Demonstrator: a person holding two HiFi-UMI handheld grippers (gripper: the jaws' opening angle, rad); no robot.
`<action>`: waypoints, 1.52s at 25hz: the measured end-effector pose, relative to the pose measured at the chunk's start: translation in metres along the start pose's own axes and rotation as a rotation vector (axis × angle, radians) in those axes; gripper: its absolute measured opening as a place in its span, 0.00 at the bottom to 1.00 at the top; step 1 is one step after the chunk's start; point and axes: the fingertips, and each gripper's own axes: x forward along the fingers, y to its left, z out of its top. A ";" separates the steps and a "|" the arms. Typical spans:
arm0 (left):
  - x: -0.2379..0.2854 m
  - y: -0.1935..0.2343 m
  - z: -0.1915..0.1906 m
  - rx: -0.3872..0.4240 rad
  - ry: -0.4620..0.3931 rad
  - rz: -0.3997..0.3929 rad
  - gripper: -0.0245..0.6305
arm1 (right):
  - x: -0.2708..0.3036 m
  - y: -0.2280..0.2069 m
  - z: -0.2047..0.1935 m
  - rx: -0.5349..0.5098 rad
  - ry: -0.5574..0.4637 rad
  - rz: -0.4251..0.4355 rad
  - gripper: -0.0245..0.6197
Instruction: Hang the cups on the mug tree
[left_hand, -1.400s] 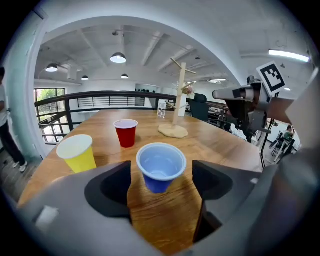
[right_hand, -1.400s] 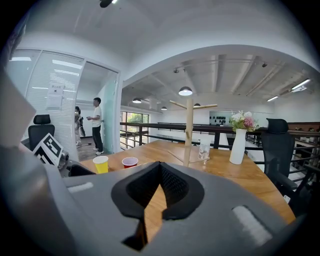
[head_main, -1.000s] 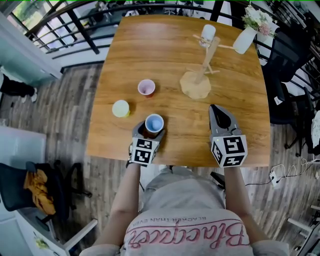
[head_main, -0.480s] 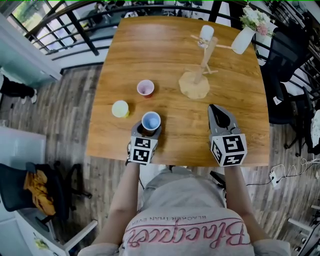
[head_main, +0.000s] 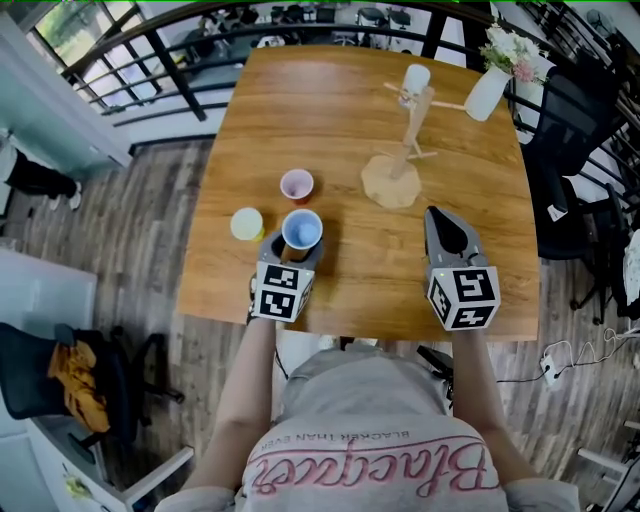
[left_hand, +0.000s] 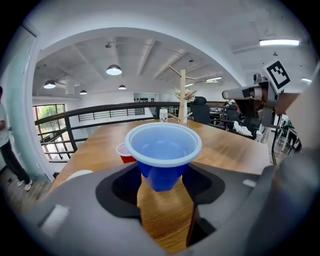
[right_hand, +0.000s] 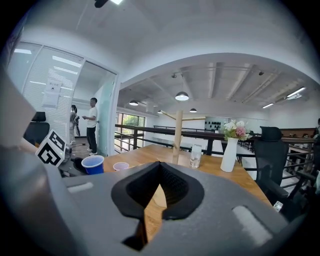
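Now the left gripper (left_hand: 164, 176) grips a blue cup (head_main: 302, 229) by its sides, jaws having just closed on it. The cup is upright, mouth up, clear of the worktop (head_main: 300, 100). A pink cup (head_main: 297, 185) and a yellow cup (head_main: 247, 223) stand nearby. The right gripper (head_main: 435, 215) is pinched together, empty. Farther back, the mug tree (head_main: 410, 130) stands vertical.

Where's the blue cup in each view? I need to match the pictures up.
Head view: the blue cup is left of centre, towards the table's near edge.
Left gripper view: it fills the centre, large and close.
Right gripper view: it is small, at the left.
Shared landmark: the wooden mug tree, upper right of centre in the head view, above the cup in the left gripper view, and central in the right gripper view.
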 end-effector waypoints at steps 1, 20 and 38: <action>0.000 0.002 0.006 0.000 -0.009 0.000 0.45 | 0.000 -0.001 0.001 0.007 -0.006 -0.003 0.04; -0.004 0.037 0.124 0.038 -0.178 0.078 0.45 | 0.003 -0.020 0.045 0.035 -0.128 -0.038 0.04; 0.043 0.024 0.208 0.202 -0.174 0.107 0.44 | 0.002 -0.044 0.056 0.070 -0.167 -0.035 0.04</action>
